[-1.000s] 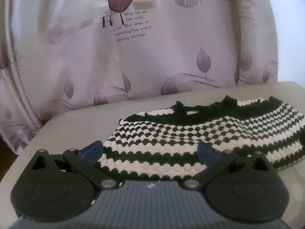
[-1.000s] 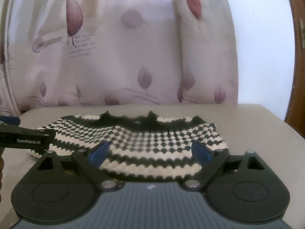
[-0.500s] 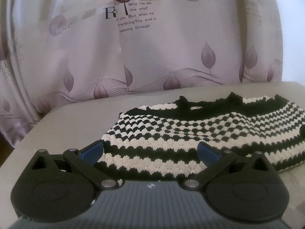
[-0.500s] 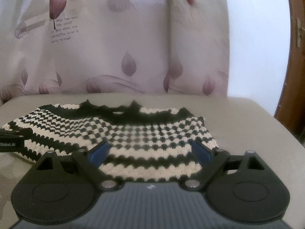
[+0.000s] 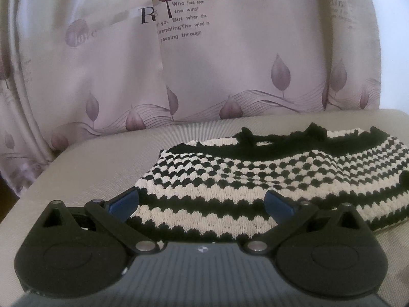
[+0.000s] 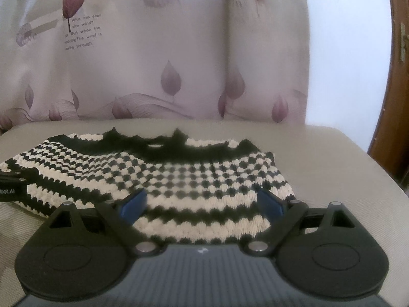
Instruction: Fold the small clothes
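A small black-and-white crocheted garment (image 5: 255,179) lies flat on a beige table (image 5: 89,168), its black neckline at the far side. My left gripper (image 5: 202,202) is open, its blue fingertips (image 5: 122,203) wide apart over the garment's near left hem. The garment also shows in the right wrist view (image 6: 179,179). My right gripper (image 6: 202,202) is open over the near right hem, holding nothing. The left gripper's body (image 6: 10,186) shows at the left edge of the right wrist view.
A pale curtain (image 5: 204,51) with purple leaves and printed text hangs just behind the table's far edge. A white wall (image 6: 345,64) and a brown wooden door frame (image 6: 398,76) stand to the right. The table (image 6: 332,166) ends near the door frame.
Both grippers have drawn slightly nearer and lower toward the garment's near hem, and the right one has shifted right. Both stay open and the garment has not moved.
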Action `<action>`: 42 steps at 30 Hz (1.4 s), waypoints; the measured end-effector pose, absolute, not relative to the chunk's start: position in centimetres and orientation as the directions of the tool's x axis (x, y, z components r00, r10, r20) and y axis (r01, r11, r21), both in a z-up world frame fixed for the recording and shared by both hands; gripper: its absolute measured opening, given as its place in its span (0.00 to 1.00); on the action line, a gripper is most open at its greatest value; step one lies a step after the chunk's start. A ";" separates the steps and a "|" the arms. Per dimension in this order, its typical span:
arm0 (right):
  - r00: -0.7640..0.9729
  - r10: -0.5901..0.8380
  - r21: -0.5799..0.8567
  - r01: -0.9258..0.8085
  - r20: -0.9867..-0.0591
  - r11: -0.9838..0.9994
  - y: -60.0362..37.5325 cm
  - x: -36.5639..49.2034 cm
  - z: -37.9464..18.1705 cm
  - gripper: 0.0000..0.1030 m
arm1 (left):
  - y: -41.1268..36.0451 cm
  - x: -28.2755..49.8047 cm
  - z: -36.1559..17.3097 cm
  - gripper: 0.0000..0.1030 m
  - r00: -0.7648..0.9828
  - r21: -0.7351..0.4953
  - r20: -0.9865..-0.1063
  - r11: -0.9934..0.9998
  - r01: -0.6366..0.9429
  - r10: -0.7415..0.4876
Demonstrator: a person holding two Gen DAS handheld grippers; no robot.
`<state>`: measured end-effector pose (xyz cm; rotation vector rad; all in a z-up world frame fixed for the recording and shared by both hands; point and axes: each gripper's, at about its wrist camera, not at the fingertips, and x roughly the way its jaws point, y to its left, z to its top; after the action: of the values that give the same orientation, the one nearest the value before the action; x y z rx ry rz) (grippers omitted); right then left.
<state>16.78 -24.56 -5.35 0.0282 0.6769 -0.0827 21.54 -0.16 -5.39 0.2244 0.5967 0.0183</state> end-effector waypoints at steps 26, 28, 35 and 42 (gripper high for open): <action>0.729 -0.071 -0.003 0.095 -0.681 0.996 -25.0 18.2 -7.3 0.91 | 2.1 23.4 -4.5 1.00 0.833 0.256 -0.542 0.966 0.038 0.111; 0.726 -0.072 -0.001 0.098 -0.684 0.995 -25.1 18.3 -7.5 0.91 | 2.5 23.7 -4.3 1.00 0.835 0.259 -0.539 0.965 0.037 0.113; 0.717 -0.073 0.000 0.101 -0.694 0.995 -25.2 18.5 -8.0 0.91 | 4.0 24.8 -3.8 1.00 0.833 0.285 -0.532 0.959 0.011 0.148; 0.707 -0.071 0.000 0.100 -0.703 0.995 -25.4 18.8 -8.6 0.91 | 6.4 26.5 -3.7 1.00 0.816 0.231 -0.574 0.970 0.077 0.072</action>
<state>18.84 -25.36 -8.58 0.0394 0.7794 -0.0951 26.49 6.40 -3.74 0.2502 0.6188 -0.0023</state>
